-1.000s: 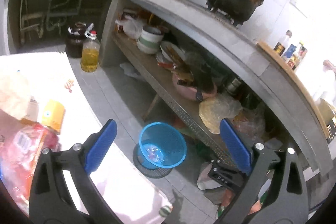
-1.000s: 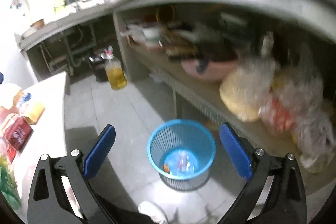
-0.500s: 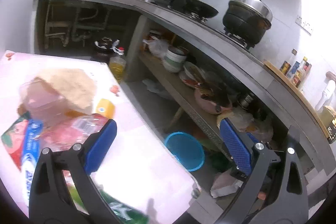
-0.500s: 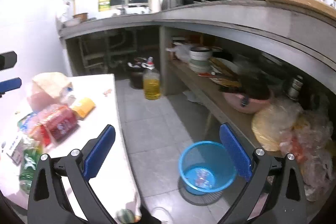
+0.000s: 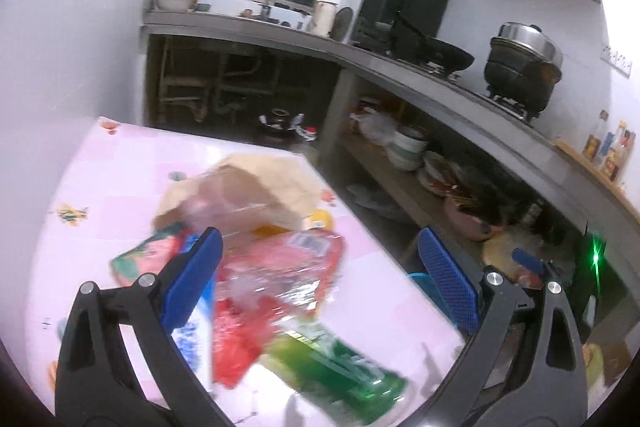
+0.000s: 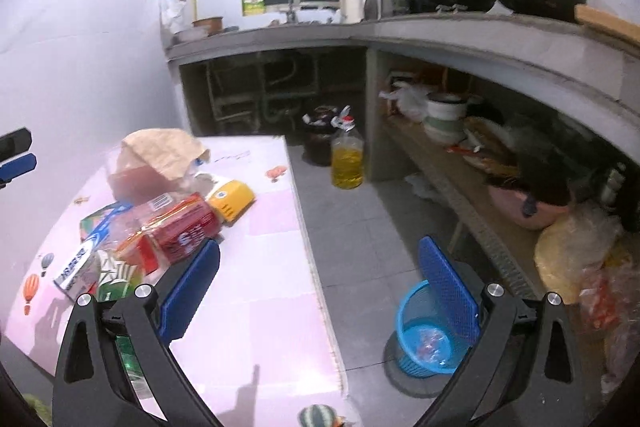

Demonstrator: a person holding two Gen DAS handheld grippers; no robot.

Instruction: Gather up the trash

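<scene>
A heap of trash lies on the pink table [image 6: 264, 291]: a red wrapper [image 6: 180, 227], a yellow carton [image 6: 232, 199], a brown paper bag [image 6: 164, 147], a blue-white packet [image 6: 84, 255] and a green packet [image 5: 336, 363]. My left gripper [image 5: 320, 287] hangs open just above the red wrapper [image 5: 276, 275], holding nothing. My right gripper [image 6: 320, 291] is open and empty over the table's right edge. The blue mesh bin [image 6: 424, 343] stands on the floor to the right, with a little trash inside.
A bottle of yellow oil [image 6: 347, 159] and a dark jar [image 6: 318, 135] stand on the grey tiled floor. A low shelf [image 6: 452, 183] with bowls and bags runs along the right under the concrete counter [image 6: 480, 35], which carries a wok and a pot.
Both grippers swung left and up, from above the blue bin to the table. The trash heap now fills the left wrist view, and the bin has slid to the lower right.
</scene>
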